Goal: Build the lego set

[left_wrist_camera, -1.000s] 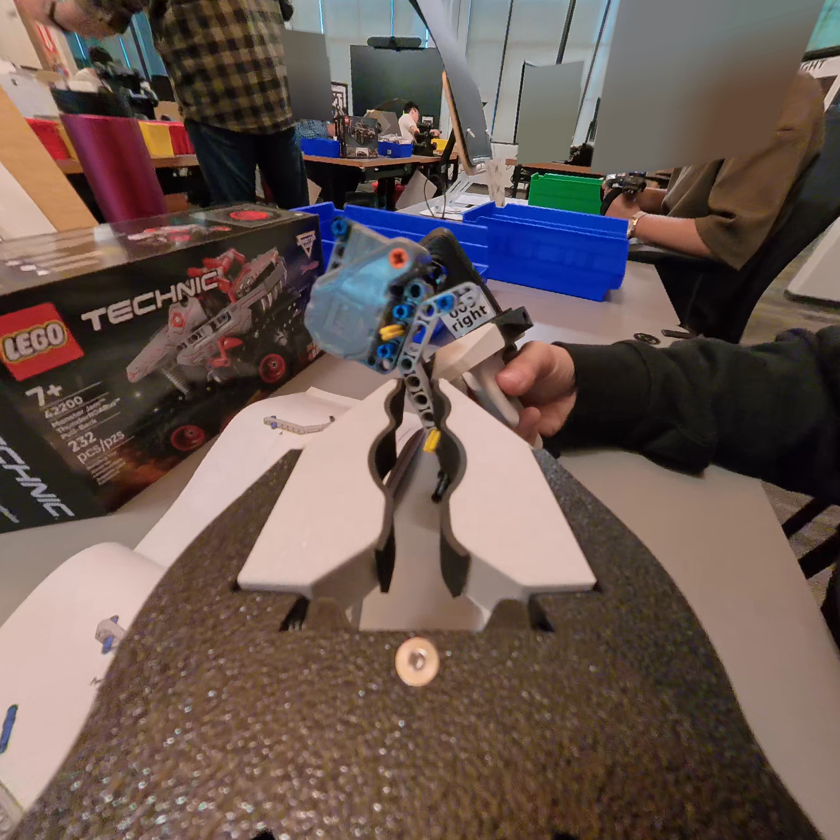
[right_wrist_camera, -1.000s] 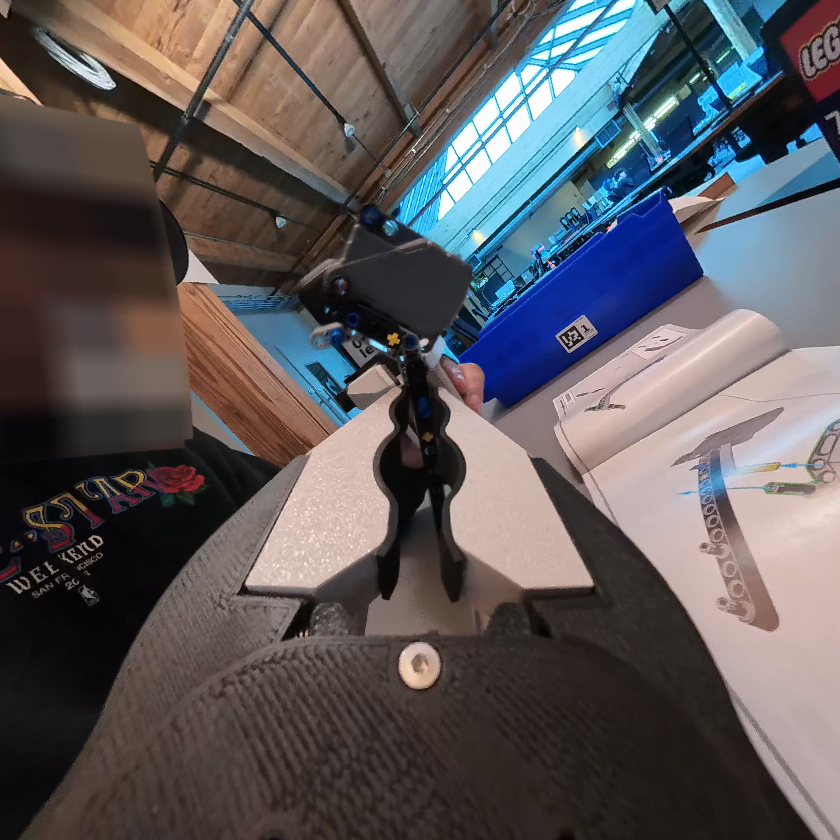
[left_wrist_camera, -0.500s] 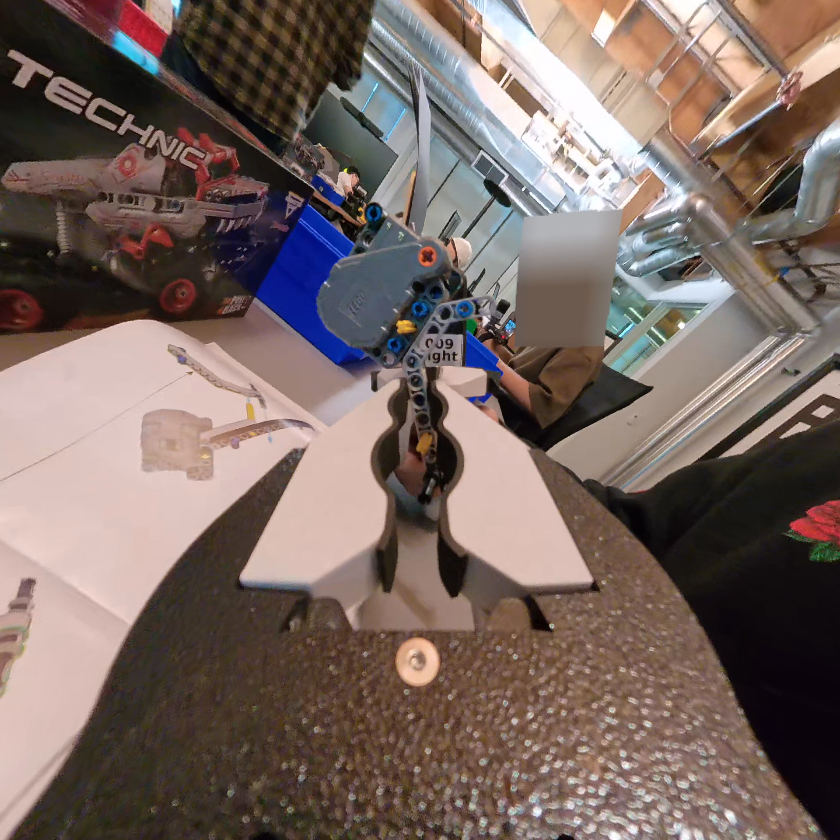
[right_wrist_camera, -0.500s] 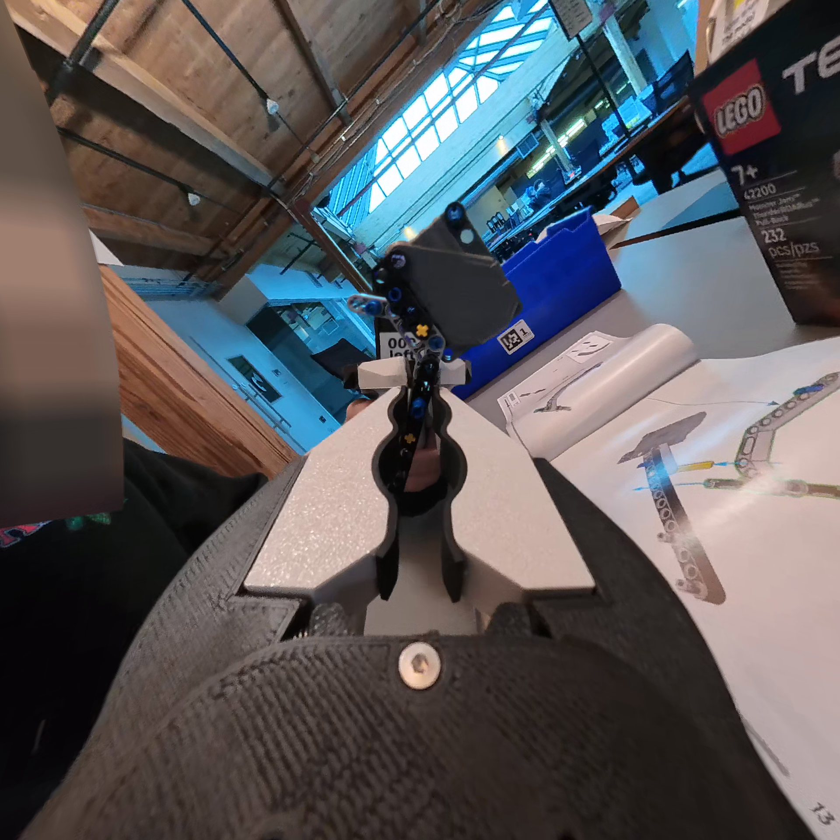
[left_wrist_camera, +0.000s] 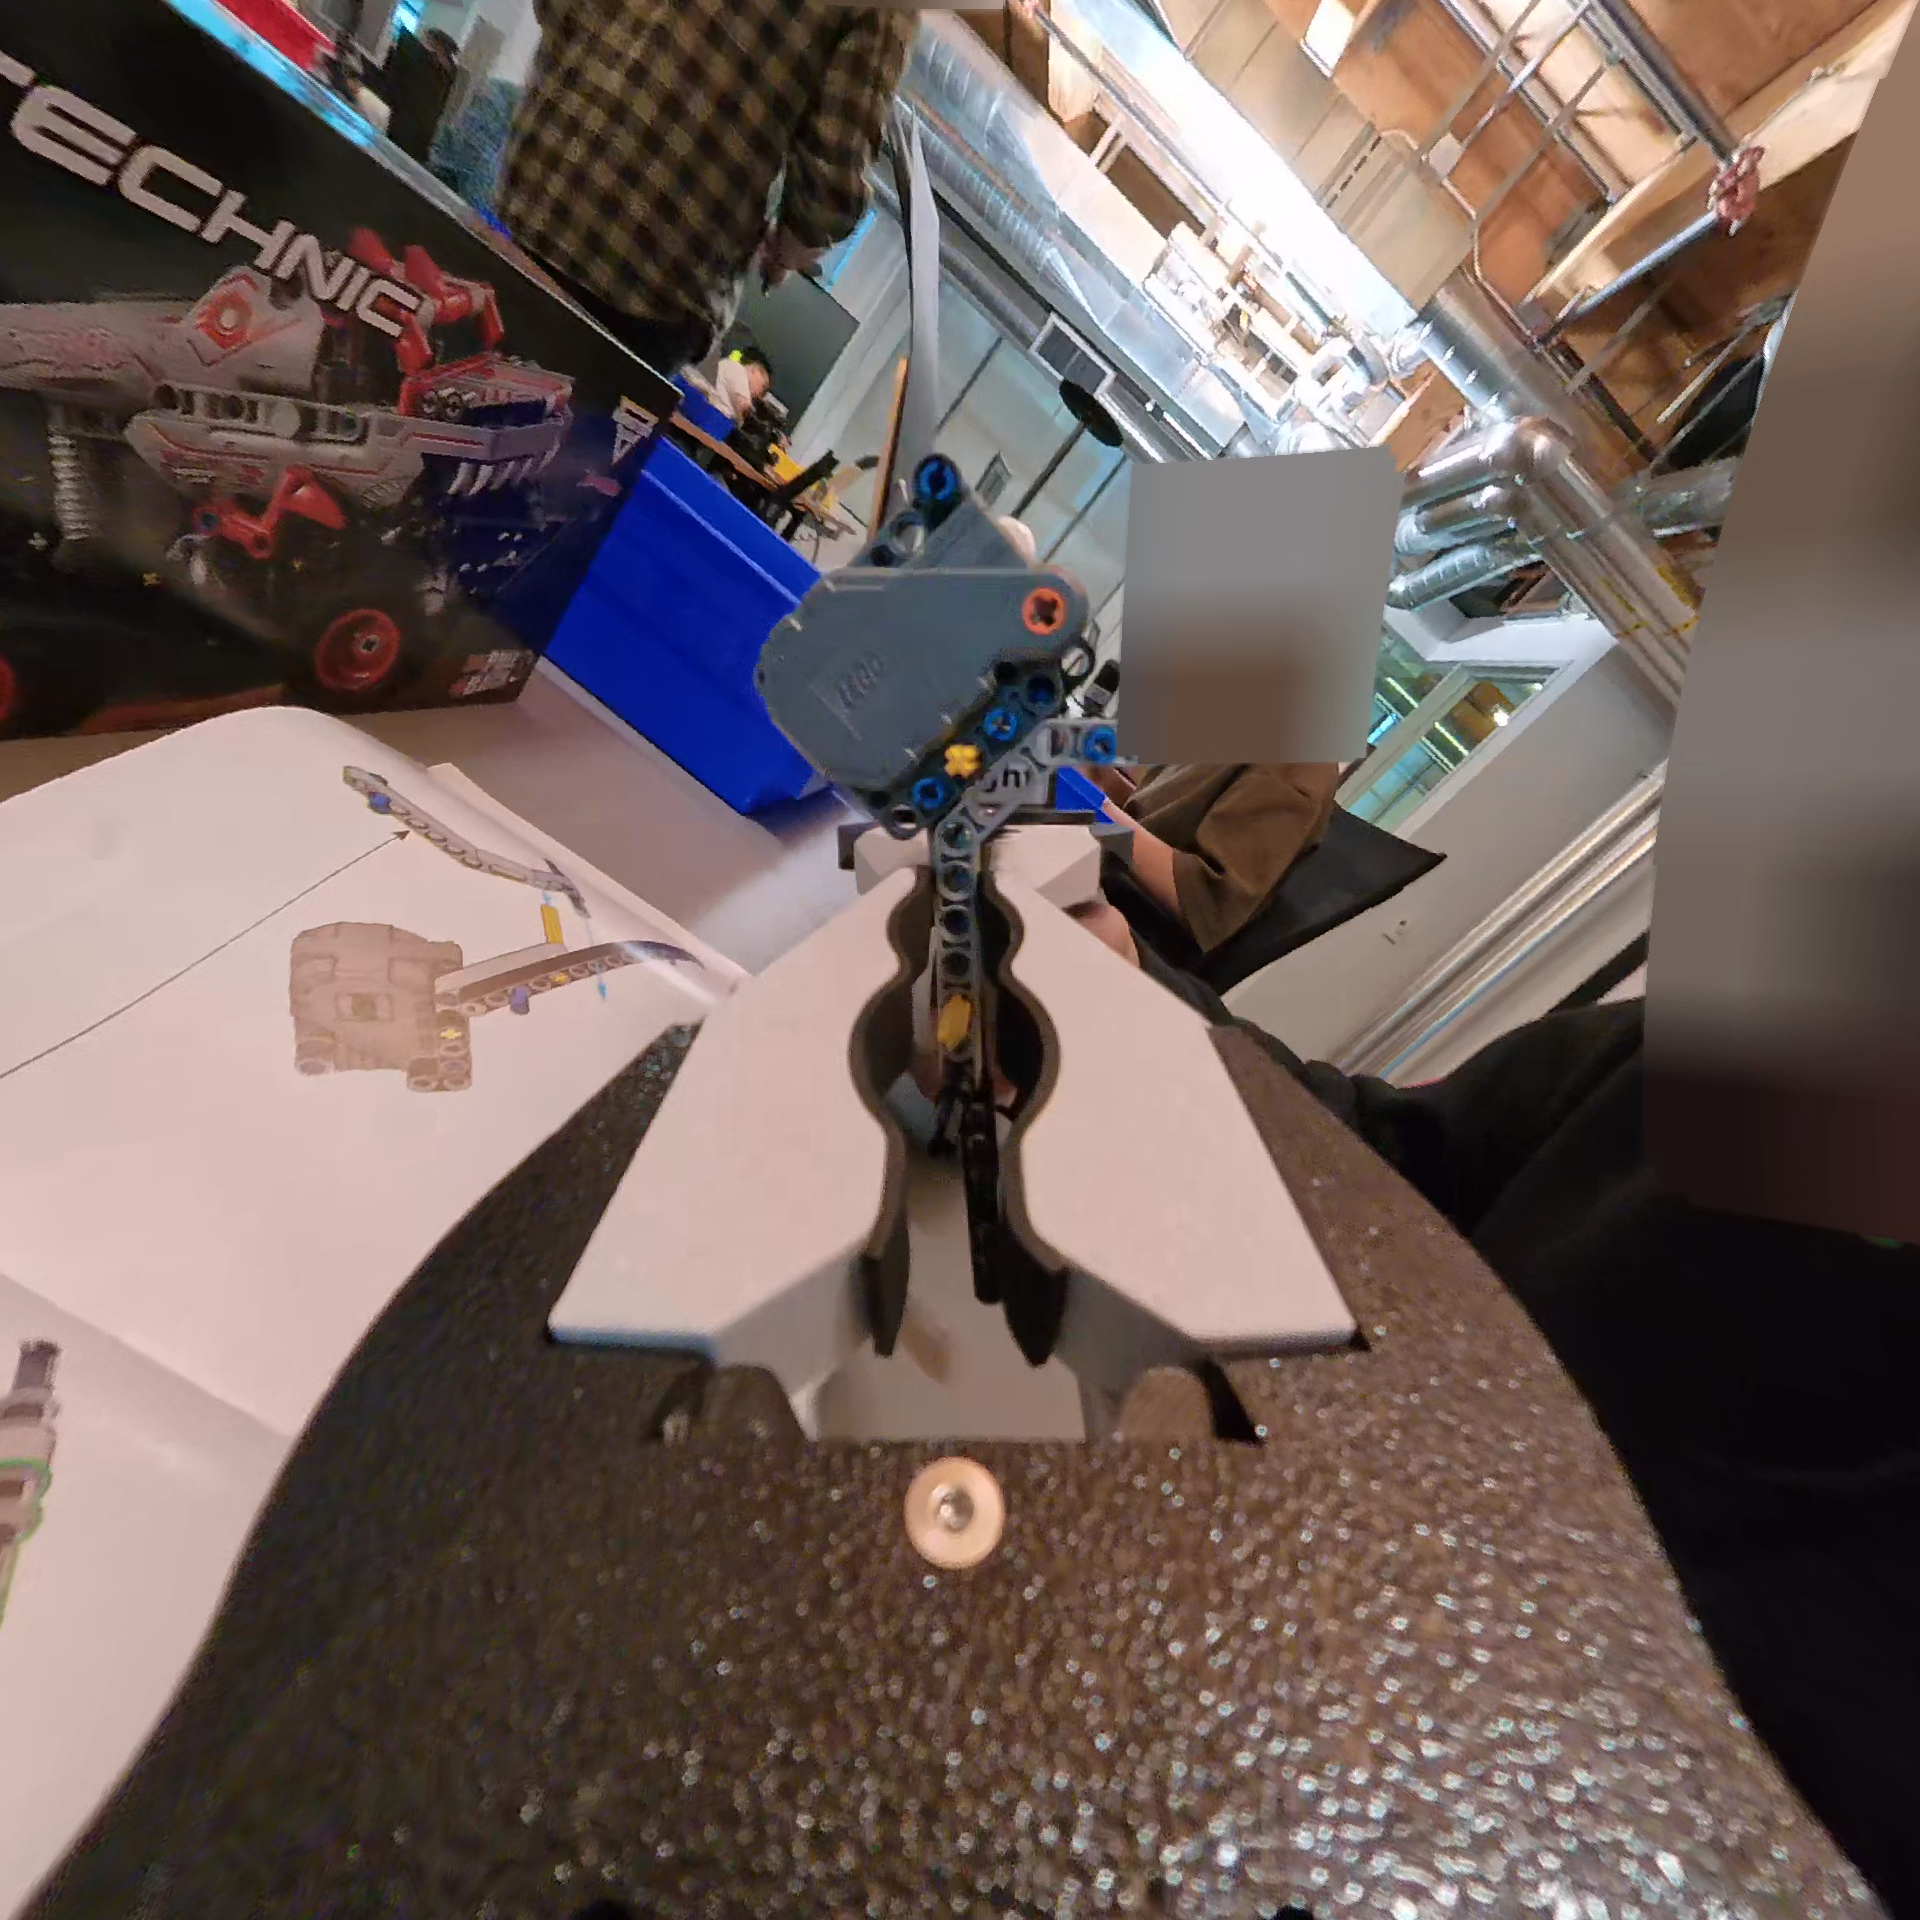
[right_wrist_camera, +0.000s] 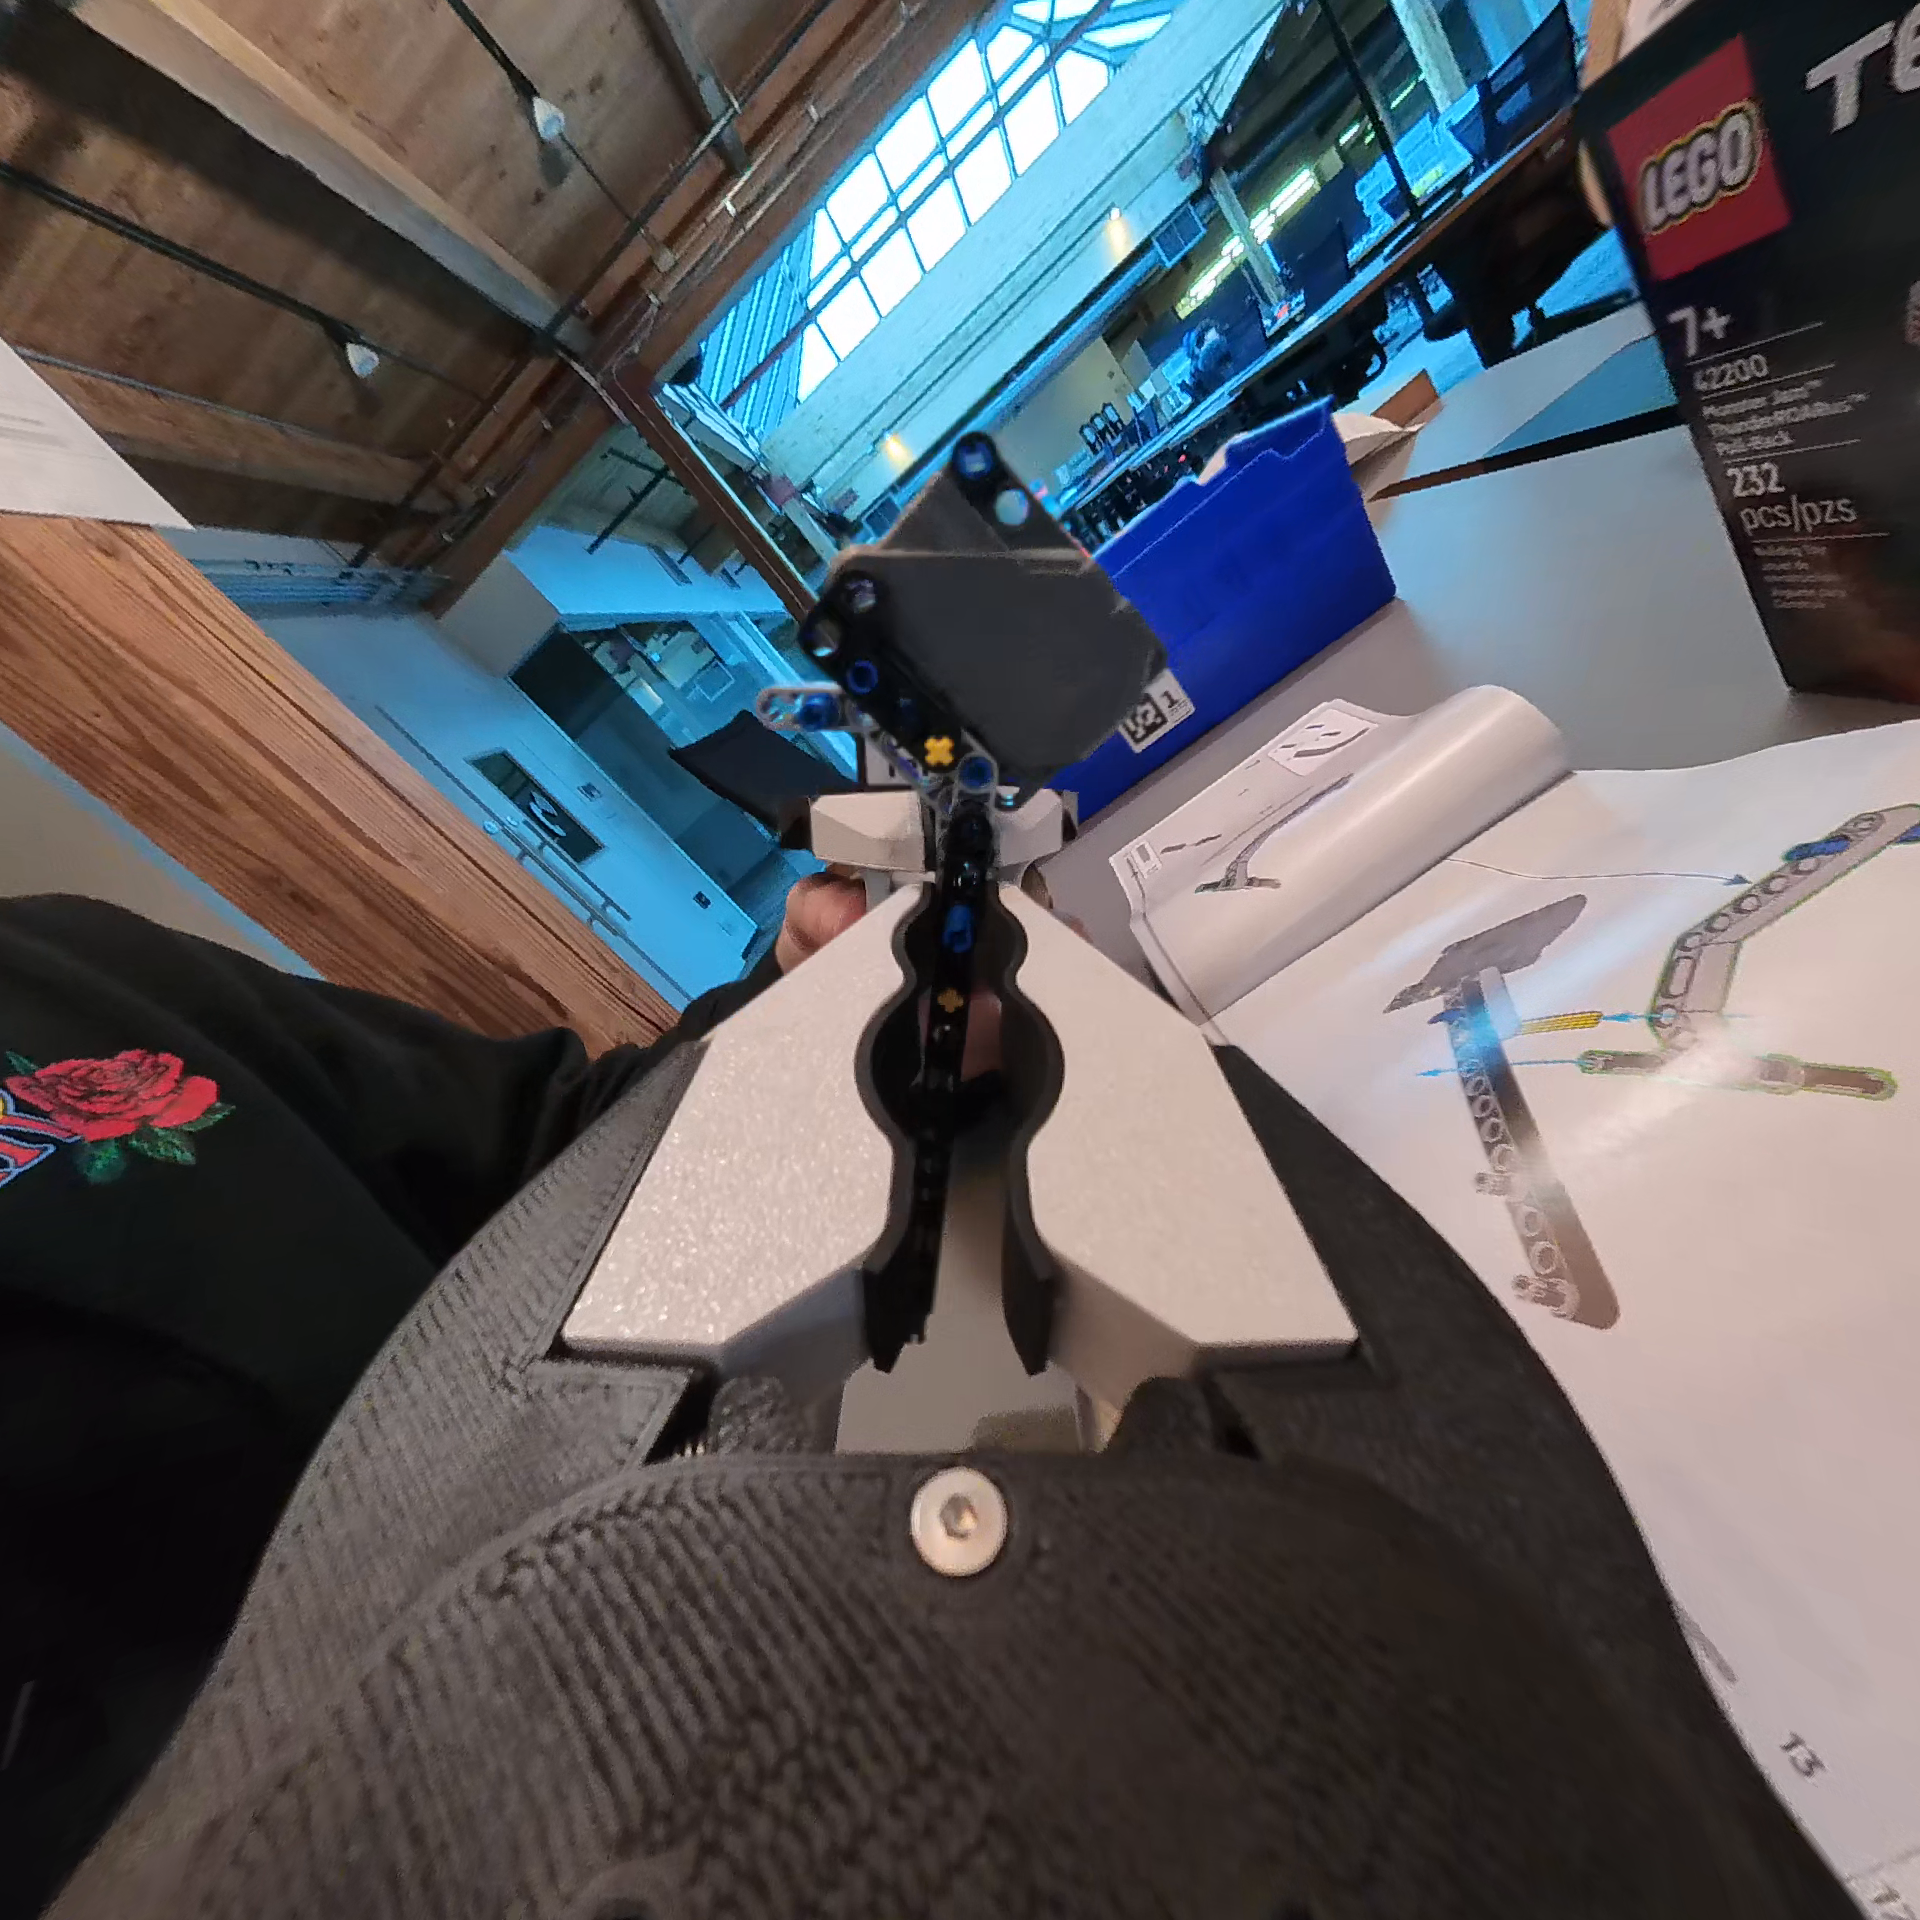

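A Lego assembly, a grey motor block (left_wrist_camera: 920, 665) with blue and yellow pins on a long studless beam (left_wrist_camera: 954, 935), is held up in the air. My left gripper (left_wrist_camera: 956, 894) is shut on the beam just below the block. My right gripper (right_wrist_camera: 961, 904) is shut on the same beam (right_wrist_camera: 951, 997) from the opposite side, with the block (right_wrist_camera: 997, 644) above its fingertips. Each gripper's white fingertips show just behind the beam in the other's view: the right gripper (left_wrist_camera: 1060, 868) and the left gripper (right_wrist_camera: 852, 842). The beam's lower end is hidden between the jaws.
The open instruction booklet (left_wrist_camera: 208, 987) lies on the grey table below; it also shows in the right wrist view (right_wrist_camera: 1558, 1091). The set's box (left_wrist_camera: 260, 416) (right_wrist_camera: 1787, 364) and a blue bin (left_wrist_camera: 686, 644) (right_wrist_camera: 1247, 561) stand behind. People stand and sit beyond the table. My two grippers' fingertips are within a few centimetres of each other.
Both grippers have tilted together with the assembly, so both views now look more upward at the ceiling. The block has turned between them. Both stay shut on the beam.
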Demonstrator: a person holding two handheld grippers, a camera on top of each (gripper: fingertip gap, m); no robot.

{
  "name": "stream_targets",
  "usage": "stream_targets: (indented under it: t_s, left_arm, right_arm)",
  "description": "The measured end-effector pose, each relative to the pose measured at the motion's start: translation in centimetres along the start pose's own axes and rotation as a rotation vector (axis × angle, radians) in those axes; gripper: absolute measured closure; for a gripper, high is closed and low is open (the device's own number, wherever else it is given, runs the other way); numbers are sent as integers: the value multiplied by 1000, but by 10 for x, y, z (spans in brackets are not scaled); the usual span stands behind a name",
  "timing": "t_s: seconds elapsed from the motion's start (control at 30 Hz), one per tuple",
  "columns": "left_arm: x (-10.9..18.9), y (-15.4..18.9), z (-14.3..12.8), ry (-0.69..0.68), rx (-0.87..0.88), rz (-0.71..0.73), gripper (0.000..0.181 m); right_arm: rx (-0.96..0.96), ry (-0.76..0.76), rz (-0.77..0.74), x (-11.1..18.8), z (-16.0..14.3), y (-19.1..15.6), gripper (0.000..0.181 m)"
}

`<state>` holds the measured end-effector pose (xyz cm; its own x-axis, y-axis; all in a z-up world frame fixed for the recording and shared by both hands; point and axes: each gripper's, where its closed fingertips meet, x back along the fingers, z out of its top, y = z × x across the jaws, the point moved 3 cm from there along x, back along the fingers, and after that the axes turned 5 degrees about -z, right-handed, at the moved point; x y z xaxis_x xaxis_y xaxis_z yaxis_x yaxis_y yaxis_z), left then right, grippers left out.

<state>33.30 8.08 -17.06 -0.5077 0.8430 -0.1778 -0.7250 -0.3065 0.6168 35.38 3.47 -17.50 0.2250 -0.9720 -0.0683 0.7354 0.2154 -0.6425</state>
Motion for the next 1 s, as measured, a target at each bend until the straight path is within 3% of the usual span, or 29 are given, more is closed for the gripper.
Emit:
stream_targets:
  t_s: [0.6,1.0]
  left_arm:
    - [2,-1,-4,-30,-21,-4,176]
    - [4,-4,-12,-112,24,30,176]
  right_arm:
    - [32,-12,-20,0,-3,0,175]
    - [-44,-108,-20,2,-9,6,176]
